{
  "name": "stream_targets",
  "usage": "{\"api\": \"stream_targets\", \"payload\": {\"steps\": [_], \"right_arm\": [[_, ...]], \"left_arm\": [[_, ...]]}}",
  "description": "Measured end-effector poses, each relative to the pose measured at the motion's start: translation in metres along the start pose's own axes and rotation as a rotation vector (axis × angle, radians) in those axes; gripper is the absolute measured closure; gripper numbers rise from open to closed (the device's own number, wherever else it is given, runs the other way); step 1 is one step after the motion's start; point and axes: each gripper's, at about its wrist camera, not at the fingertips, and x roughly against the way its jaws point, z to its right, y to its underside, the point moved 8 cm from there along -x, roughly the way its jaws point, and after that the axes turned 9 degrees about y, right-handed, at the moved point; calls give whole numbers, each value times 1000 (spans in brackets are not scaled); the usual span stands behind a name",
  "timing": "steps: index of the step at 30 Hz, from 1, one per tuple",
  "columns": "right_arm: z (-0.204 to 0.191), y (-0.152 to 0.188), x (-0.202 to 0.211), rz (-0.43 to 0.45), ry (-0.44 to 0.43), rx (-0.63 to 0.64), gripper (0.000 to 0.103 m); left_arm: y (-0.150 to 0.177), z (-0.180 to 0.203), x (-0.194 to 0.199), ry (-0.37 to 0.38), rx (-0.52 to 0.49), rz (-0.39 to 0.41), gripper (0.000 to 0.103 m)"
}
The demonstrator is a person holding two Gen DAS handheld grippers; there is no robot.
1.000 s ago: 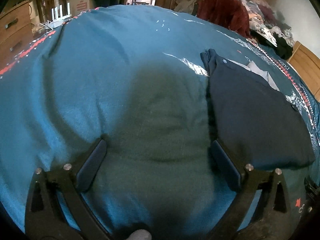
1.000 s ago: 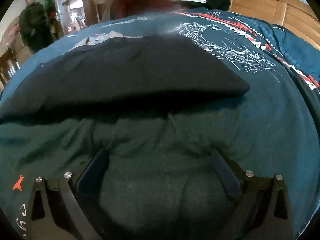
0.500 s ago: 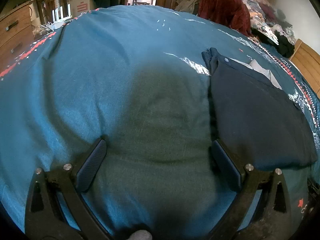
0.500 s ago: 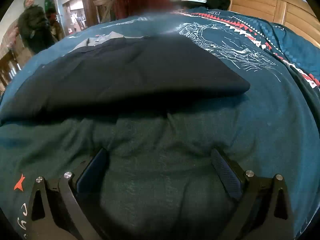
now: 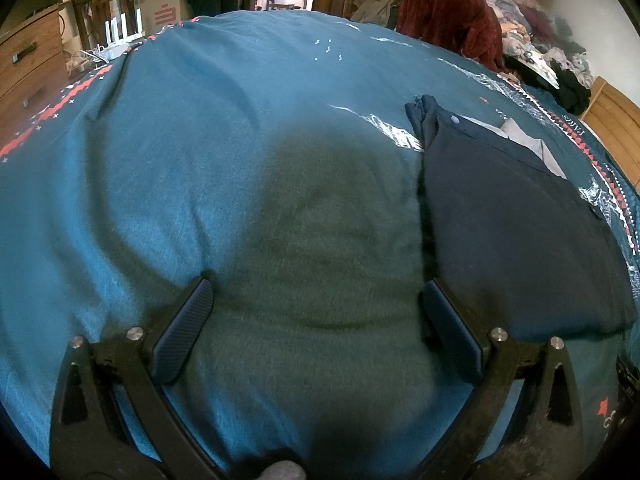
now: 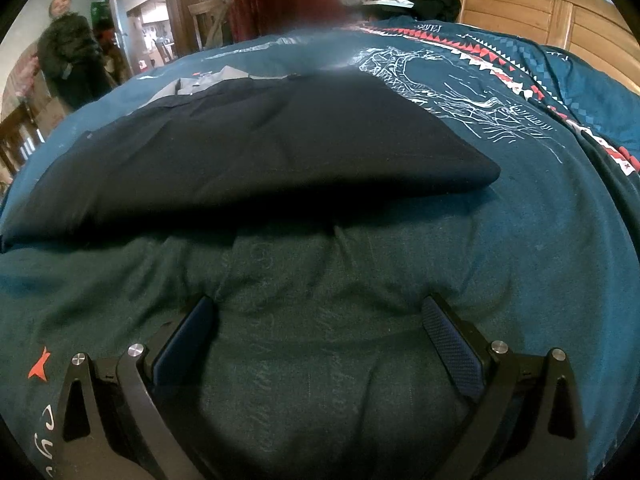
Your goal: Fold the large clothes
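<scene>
Resting low over a bed, 2 handheld grippers point across a teal bedspread printed with white line drawings and a red and white border. From the left wrist camera, the left gripper has its 2 dark fingers spread wide apart with nothing between them except the bedspread, where a dark shadow falls. A folded dark navy garment lies flat on the bed just to the right of this gripper, its near left edge close to the right finger; whether they touch cannot be told. A grey lining or collar shows at the garment's far end, with a small button near it. From the right wrist camera, the right gripper is likewise spread wide and empty, its fingertips pressing close to wrinkled bedspread. The same navy garment lies straight ahead of it, stretching across most of the view, with its thick folded edge facing the gripper and a strip of shadowed bedspread between them. Beyond the bed, a dark red cloth hangs over a chair, and a heap of mixed clothes sits at the far right corner. A wooden headboard stands at the far right in the right view. A wooden dresser stands at the left in the left view. A person in dark clothing stands in the background at the left of the right view.
</scene>
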Motion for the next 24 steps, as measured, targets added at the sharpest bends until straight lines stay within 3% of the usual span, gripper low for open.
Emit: {"api": "stream_targets", "payload": {"steps": [17, 24], "right_arm": [[0, 0, 1, 7, -11, -7, 0], [0, 1, 1, 13, -21, -13, 0]], "left_arm": [[2, 0, 2, -17, -7, -22, 0], [14, 5, 33, 69, 63, -33, 1]]}}
